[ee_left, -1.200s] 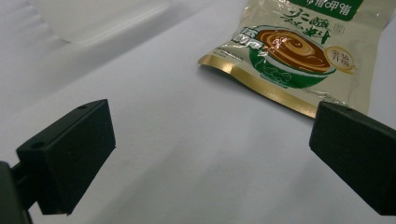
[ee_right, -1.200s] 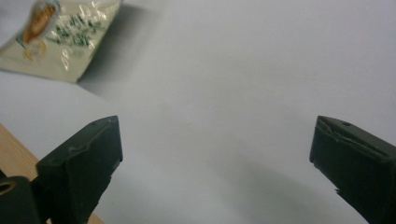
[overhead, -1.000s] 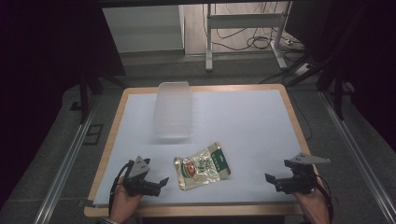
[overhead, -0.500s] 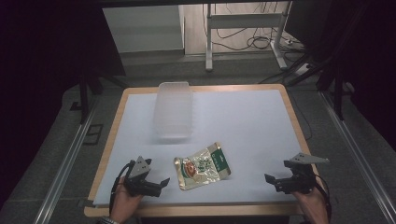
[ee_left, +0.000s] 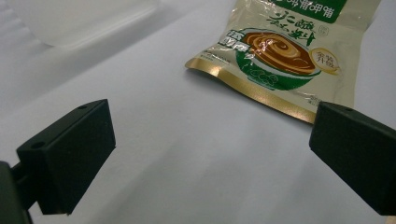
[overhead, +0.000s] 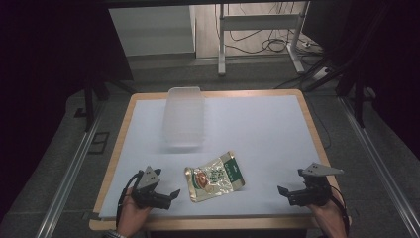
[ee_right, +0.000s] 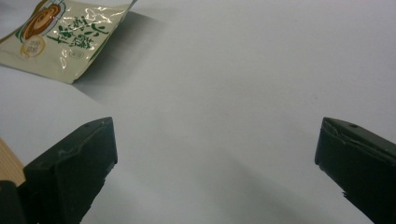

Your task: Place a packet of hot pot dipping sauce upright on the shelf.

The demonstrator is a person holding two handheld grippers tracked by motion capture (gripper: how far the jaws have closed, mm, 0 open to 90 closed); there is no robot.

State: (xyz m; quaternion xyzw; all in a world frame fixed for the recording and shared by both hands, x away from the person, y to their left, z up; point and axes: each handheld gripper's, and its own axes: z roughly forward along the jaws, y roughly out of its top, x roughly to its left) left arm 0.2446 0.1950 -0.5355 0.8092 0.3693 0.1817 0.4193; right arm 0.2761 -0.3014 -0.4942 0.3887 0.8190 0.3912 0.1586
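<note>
A shiny gold and green snack packet [overhead: 215, 176] lies flat on the white table cover [overhead: 257, 134] near the front middle. My left gripper [overhead: 171, 195] rests low at the front left, open, its tips pointing at the packet [ee_left: 280, 51] a short way off. At the front right my right gripper [overhead: 282, 191] is open too, jaws wide with nothing between them, and the packet [ee_right: 60, 37] shows at its upper left. A clear plastic box [overhead: 185, 115] stands behind the packet, toward the back left.
The wooden table edge [overhead: 218, 224] runs along the front, close under both hands. Metal rails [overhead: 69, 173] flank the table, and a frame with cables [overhead: 257, 39] stands on the floor behind it.
My left gripper has crept slightly right, toward the packet. The right gripper, the packet and the box have stayed put.
</note>
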